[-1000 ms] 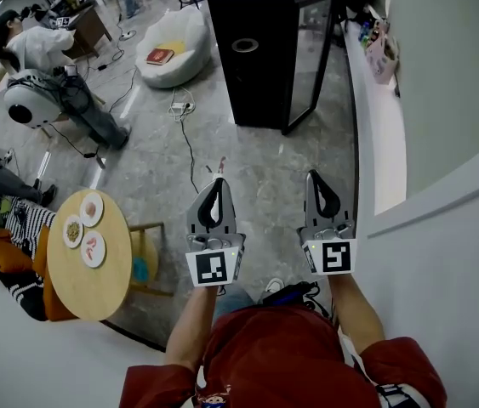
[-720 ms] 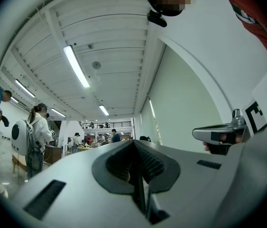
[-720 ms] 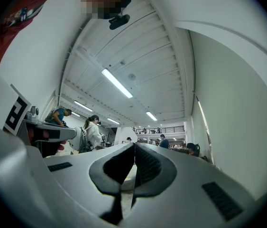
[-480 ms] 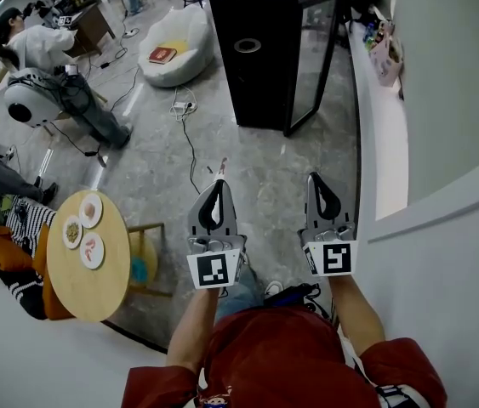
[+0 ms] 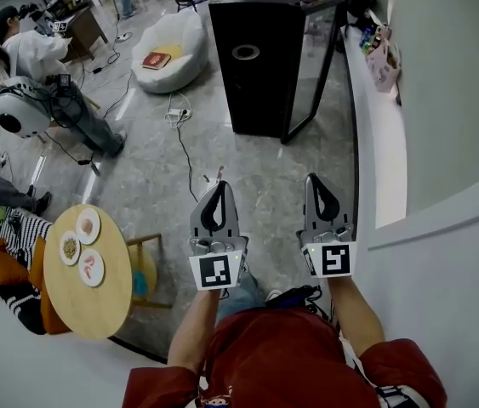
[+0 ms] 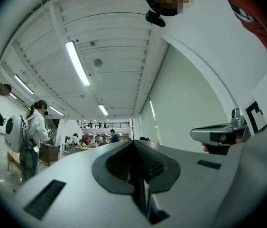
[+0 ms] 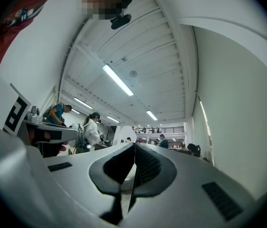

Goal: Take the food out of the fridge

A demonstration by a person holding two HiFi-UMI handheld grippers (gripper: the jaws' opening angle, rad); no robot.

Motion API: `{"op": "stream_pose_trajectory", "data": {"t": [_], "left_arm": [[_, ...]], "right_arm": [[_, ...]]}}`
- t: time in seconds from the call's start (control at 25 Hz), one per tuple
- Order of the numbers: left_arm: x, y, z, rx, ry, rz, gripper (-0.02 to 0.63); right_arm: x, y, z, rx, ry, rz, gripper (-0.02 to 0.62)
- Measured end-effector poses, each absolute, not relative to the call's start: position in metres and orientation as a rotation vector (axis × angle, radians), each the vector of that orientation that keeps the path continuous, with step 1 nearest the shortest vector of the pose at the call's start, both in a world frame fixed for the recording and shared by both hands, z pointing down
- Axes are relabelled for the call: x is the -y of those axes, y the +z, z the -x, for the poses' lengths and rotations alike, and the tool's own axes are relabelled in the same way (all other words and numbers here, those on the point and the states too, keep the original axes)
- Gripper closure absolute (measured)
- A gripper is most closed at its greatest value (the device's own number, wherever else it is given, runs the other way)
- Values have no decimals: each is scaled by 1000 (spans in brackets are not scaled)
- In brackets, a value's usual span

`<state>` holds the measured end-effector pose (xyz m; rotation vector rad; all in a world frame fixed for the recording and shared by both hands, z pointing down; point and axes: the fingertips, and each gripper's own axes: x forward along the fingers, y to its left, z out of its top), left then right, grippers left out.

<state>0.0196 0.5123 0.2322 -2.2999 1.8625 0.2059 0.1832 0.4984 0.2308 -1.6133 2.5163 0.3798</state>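
Note:
A tall black fridge (image 5: 265, 53) stands ahead across the grey floor, its glass door (image 5: 314, 58) swung open to the right. No food inside it shows from here. My left gripper (image 5: 216, 192) and my right gripper (image 5: 316, 185) are held side by side in front of my chest, well short of the fridge, both tilted upward. Both are shut with nothing between the jaws; in the left gripper view (image 6: 135, 167) and the right gripper view (image 7: 134, 167) the pads meet against the ceiling and the hall beyond.
A round wooden table (image 5: 86, 270) with three plates of food (image 5: 79, 246) stands at my left. A white beanbag (image 5: 173, 45) with a book lies left of the fridge. A cable (image 5: 184, 147) crosses the floor. People (image 5: 48, 70) work at far left. A white ledge (image 5: 379, 134) and wall run along the right.
The view has shifted slightly forward, with the table sliding left and down in frame. Both grippers hold the same pose and stay shut.

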Motion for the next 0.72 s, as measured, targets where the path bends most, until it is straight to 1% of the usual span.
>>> {"op": "stream_pose_trajectory", "data": {"t": [0.16,0.44,0.72], "left_arm": [[-490,229,-1,-1838,196,2304,594],[-447,220,36,-1834,310,2329,594],[-406,215,66,-1805,329,2350,594]], "right_arm": [[-477,232,-161,-2528,394,1616,572],[-437,221,-119,-2500,403,1635,572],[-400,216,-85,-2500,429,1654,574]]}}
